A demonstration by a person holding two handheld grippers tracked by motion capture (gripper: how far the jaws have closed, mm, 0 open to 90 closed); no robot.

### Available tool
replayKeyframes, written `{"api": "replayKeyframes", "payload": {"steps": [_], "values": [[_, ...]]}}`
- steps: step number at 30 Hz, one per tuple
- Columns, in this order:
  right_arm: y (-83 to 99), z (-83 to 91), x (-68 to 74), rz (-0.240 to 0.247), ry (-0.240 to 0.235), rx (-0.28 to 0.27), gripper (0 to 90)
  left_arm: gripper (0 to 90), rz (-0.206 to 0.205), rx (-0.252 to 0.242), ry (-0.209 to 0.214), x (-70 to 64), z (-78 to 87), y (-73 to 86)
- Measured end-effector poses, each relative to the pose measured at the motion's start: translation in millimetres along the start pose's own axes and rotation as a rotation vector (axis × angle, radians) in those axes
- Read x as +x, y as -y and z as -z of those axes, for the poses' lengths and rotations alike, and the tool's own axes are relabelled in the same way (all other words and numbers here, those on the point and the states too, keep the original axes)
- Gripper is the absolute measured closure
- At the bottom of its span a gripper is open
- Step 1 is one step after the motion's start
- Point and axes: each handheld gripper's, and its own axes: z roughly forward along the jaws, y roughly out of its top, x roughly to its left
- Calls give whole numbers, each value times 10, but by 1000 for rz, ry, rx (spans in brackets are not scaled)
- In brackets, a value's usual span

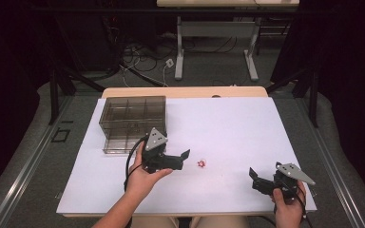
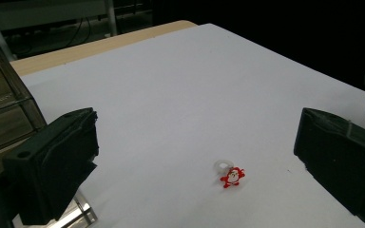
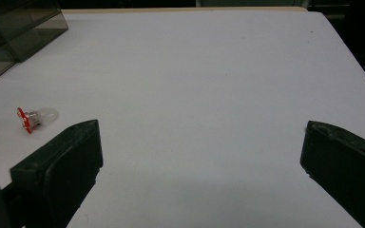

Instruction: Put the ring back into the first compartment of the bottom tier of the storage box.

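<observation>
Closest to the high view, the person's two hands come in from the bottom edge, each holding a gripper above the white table (image 1: 228,123). The left gripper (image 1: 186,156) sits in the left hand (image 1: 142,178) near the middle of the table, its jaws pointing toward the right side of the table and spread wide with nothing between them; in the left gripper view the two black jaws stand far apart with bare white surface between. The right gripper (image 1: 253,175) is held by the right hand (image 1: 287,204) near the front right corner of the table, its jaws pointing left, likewise spread wide and holding nothing, as the right gripper view confirms. A small ring with a red Santa figure (image 1: 201,164) lies on the table just beyond the left gripper's jaws, apart from them and untouched; in the left gripper view the ring's clear band sits behind the red figure (image 2: 231,176), between the lines of the two jaws but farther out. From the right gripper view the ring (image 3: 34,118) lies on its side off to the left, well apart from that gripper. A smoky transparent compartment box (image 1: 132,123) rests at the table's left rear, just behind the left gripper, and its dividers are visible through the walls.
</observation>
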Motion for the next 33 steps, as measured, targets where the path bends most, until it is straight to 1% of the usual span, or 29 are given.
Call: {"api": "replayKeyframes", "payload": {"steps": [3, 4, 5, 6, 7, 10, 11, 12, 13, 14, 15, 16, 18, 19, 20, 21, 22, 23, 24, 28, 29, 31, 32, 33], "values": [[1, -4, 1, 0, -1, -3, 1, 10, -4, 9, 2, -6, -38, -3], [0, -3, 0, 1, -1, -3, 1, 10, 5, 12, 3, -14, -54, -2], [0, 1, -1, 1, -1, 1, 1, 10, -3, 16, 4, -11, -68, -4], [7, -20, 5, -4, 8, -26, 1, 13, 0, 19, 6, -15, -88, -3], [2, -2, -1, -3, -2, 1, 2, 13, 10, 20, 9, -23, -105, -3], [3, -3, -4, -1, 1, 2, 2, 16, 4, 28, 12, -26, -151, -8], [3, -4, -5, -1, 1, 2, 3, 18, 17, 27, 17, -34, -176, -8], [3, -4, -7, 0, 2, 3, 3, 19, 20, 29, 19, -36, -194, -8], [4, -5, -8, 0, 3, 2, 3, 20, 11, 34, 18, -31, -203, -10], [4, -5, -8, -2, 2, 4, 3, 22, 18, 34, 18, -37, -223, -9], [3, -4, -13, 2, 0, 7, 3, 25, 15, 36, 18, -36, -233, -9], [4, -5, -16, 5, 0, 7, 4, 27, 27, 40, 23, -43, -248, -7], [5, -7, -15, 3, 2, 2, 4, 31, 25, 42, 23, -42, -271, -7], [5, -7, -18, 4, -1, 5, 3, 33, 39, 41, 27, -51, -286, -4], [5, -8, -18, 2, -1, 5, 3, 35, 31, 46, 26, -50, -295, -5], [4, -6, -18, 3, 1, 8, 4, 36, 37, 46, 27, -59, -306, -2], [3, -5, -18, 3, 1, 10, 4, 38, 25, 51, 25, -60, -314, -3], [4, -6, -18, 2, 0, 8, 4, 38, 23, 50, 27, -69, -327, 0], [4, -6, -19, 2, 1, 9, 4, 38, 31, 51, 31, -83, -343, 5], [5, -6, -22, -5, -2, 8, 4, 50, 17, 60, 31, -106, -389, 10], [4, -6, -23, -6, -1, 9, 4, 50, 22, 61, 31, -116, -398, 12], [5, -9, -26, -4, 0, 11, 4, 65, 13, 69, 33, -125, -424, 12], [5, -10, -20, -10, -3, 10, 4, 74, 20, 68, 35, -136, -436, 14], [5, -9, -20, -9, -4, 13, 5, 82, 14, 72, 36, -139, -441, 13]]}}
